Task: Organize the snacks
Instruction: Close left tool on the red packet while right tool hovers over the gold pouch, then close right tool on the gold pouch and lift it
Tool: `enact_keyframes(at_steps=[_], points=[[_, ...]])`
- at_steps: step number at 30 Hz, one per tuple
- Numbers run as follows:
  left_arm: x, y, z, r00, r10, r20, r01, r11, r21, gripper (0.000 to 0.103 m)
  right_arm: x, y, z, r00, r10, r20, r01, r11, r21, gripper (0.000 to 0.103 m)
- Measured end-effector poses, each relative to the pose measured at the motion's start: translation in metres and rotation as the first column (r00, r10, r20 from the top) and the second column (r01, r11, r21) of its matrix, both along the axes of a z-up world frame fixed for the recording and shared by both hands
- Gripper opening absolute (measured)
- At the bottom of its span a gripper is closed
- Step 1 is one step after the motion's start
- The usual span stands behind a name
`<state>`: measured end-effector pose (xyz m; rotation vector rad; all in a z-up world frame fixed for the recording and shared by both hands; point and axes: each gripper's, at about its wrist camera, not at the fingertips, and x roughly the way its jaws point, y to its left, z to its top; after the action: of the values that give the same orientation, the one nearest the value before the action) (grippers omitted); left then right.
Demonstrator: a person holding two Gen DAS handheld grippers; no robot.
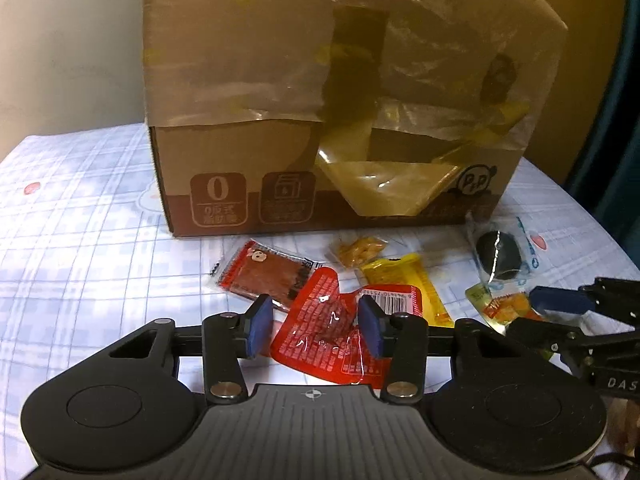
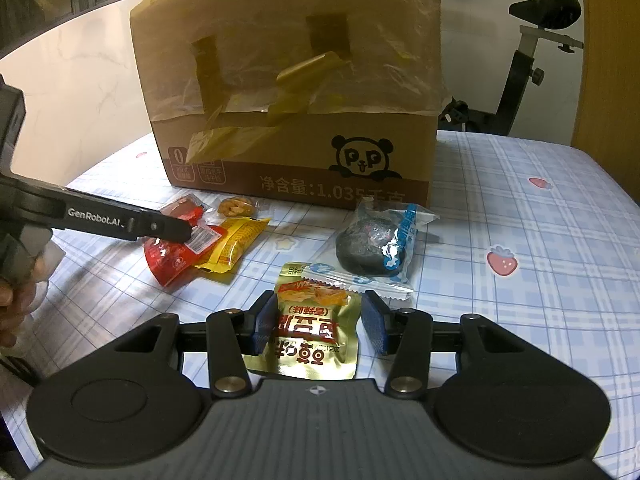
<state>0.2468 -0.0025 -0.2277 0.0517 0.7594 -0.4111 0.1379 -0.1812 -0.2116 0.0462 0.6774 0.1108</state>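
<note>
Left wrist view: your left gripper straddles the red packet, pads apart; centre it before squeezing. Right gripper brackets the gold packet, unclamped.

Cardboard box: panda logo "P P", "净含量:1.035千克", big "0" badge. Left gripper arm: "GenRobot.AI". Gold snack packet: "香辣味", upside down. Right gripper body: "DAS", cut off.

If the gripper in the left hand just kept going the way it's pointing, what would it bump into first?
Most likely the red snack packet, which already lies between the left gripper's jaws on the checked cloth. Beyond it lie the brown packet and the cardboard box, though depth is hard to judge.
</note>
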Motion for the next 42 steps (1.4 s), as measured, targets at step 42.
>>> enact_keyframes(at_steps=[42], points=[[-0.070, 0.009, 0.013, 0.993, 0.038, 0.108, -0.030, 0.997, -0.072, 0.020, -0.001, 0.009, -0.002, 0.999, 0.029, -0.015, -0.030, 0.998, -0.062, 0.060]])
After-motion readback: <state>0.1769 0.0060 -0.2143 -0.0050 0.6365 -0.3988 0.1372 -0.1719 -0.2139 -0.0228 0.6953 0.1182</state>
